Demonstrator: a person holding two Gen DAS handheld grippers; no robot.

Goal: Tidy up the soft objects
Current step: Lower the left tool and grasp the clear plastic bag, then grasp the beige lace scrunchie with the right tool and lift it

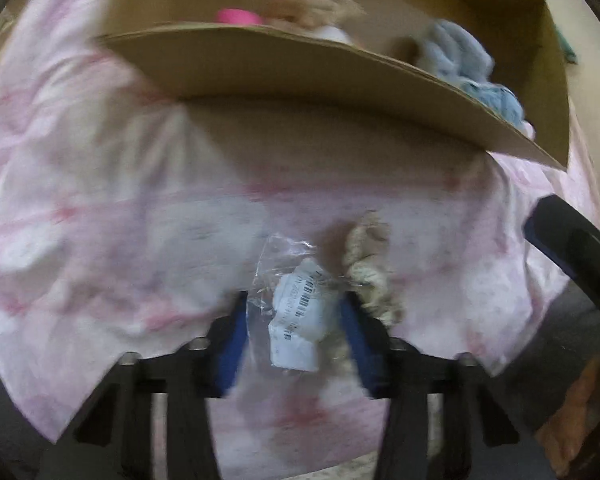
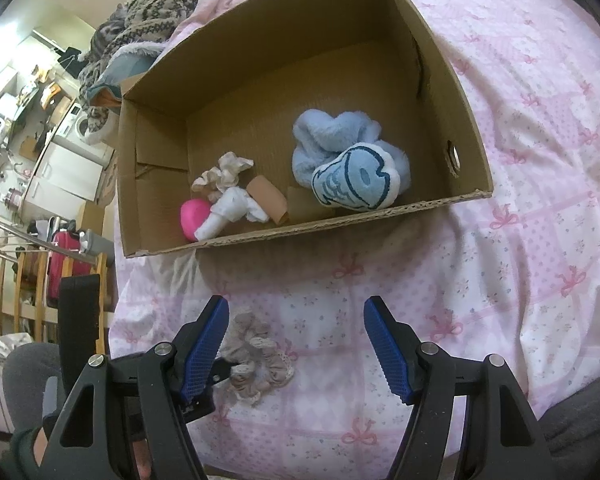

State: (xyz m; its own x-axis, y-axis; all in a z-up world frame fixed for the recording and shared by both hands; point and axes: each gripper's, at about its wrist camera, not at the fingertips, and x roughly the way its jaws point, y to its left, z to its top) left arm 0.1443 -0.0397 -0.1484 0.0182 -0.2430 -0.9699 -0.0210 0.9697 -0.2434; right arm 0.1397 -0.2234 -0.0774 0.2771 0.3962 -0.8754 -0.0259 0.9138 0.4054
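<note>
Between the blue pads of the left gripper (image 1: 294, 326), left wrist view: one clear plastic packet (image 1: 288, 304) with a white barcode label, lying on the pink bedsheet (image 1: 100, 208). Jaws half closed around it; whether the pads pressed it could not be told through the blur. Just beyond the right pad: one beige scrunchie (image 1: 366, 264). Further ahead: cardboard box (image 1: 300, 68), holding a pale blue plush (image 1: 460, 60) and a pink item (image 1: 236, 16), both blurred. Far right: part of the other gripper.

Ahead of the right gripper (image 2: 296, 340), right wrist view: jaws wide apart, nothing grasped. Beside the left pad: the scrunchie (image 2: 260, 356). Beyond, inside the box (image 2: 452, 120): blue plush (image 2: 340, 140), blue-and-white embroidered cushion (image 2: 356, 182), pink ball (image 2: 196, 216), white cloth item (image 2: 228, 210), second scrunchie (image 2: 224, 172), brown cardboard tube (image 2: 266, 198).
</note>
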